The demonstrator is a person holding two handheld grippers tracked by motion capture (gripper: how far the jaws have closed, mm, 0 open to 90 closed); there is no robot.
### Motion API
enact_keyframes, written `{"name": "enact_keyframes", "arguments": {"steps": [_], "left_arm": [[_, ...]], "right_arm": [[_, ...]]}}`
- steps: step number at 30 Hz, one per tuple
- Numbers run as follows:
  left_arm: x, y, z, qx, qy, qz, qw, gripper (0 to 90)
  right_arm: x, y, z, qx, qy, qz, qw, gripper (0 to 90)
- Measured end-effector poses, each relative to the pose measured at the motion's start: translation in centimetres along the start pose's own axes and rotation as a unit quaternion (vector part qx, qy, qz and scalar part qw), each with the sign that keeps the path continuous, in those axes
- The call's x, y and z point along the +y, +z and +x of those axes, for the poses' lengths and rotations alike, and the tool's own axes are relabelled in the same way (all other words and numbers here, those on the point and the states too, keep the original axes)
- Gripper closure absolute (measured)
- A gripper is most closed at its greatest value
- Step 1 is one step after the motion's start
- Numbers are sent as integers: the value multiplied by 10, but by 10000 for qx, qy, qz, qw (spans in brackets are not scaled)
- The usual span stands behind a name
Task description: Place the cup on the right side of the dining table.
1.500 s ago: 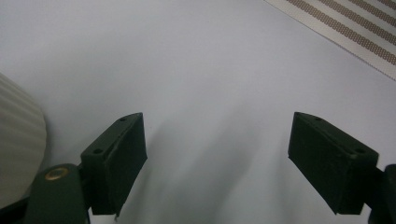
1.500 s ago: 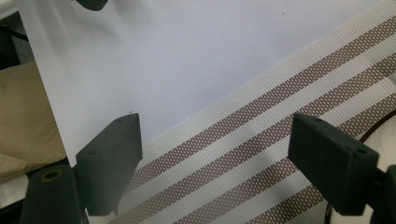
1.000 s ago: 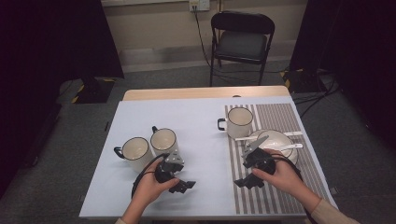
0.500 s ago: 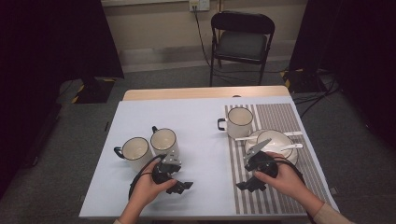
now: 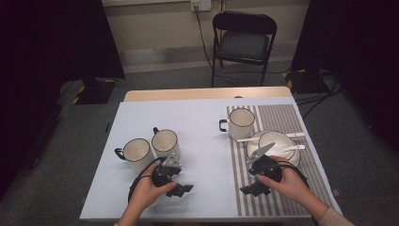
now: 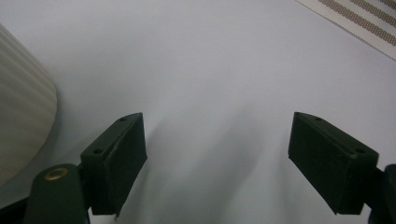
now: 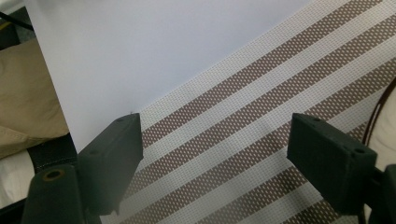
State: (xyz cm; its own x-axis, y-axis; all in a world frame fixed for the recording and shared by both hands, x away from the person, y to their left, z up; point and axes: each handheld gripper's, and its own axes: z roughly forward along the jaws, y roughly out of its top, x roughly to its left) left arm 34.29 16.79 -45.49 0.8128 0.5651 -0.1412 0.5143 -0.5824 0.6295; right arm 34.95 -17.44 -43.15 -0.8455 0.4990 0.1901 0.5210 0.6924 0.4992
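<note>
We hold our left claw (image 5: 181, 189) low over the pale bench (image 5: 202, 117), its jaws wide apart and holding nothing. Two ribbed mugs (image 5: 165, 142) stand just beside it, touching each other, handles turned away. Our right claw (image 5: 251, 189) is wide open too, resting over the striped mat (image 5: 277, 115). Near it sits a bowl (image 5: 277, 141) on a plate with spoons, and a third mug (image 5: 241, 122) behind. We think both claws wait low so they can reach easily.
</note>
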Motion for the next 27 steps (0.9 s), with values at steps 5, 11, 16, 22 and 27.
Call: {"name": "enact_keyframes", "arguments": {"steps": [5, 11, 16, 22, 27], "left_arm": [[-2, -1, 0, 0, 23, 23, 10000, 189], [-5, -3, 1, 15, -10, 35, 10000, 188], [-8, -4, 1, 23, -49, 24, 10000, 188], [-10, -6, 2, 33, -27, 47, 10000, 188], [-12, -7, 1, 39, -9, 55, 10000, 188]], "right_arm": [[-3, 0, 0, -7, 10, 16, 10000, 175], [-6, 0, -1, 9, 12, 27, 10000, 175], [-10, -1, -2, -15, 33, 57, 10000, 175], [-14, -3, -3, -8, 52, 19, 10000, 175], [-17, -3, -3, 3, 60, 40, 10000, 175]]}}
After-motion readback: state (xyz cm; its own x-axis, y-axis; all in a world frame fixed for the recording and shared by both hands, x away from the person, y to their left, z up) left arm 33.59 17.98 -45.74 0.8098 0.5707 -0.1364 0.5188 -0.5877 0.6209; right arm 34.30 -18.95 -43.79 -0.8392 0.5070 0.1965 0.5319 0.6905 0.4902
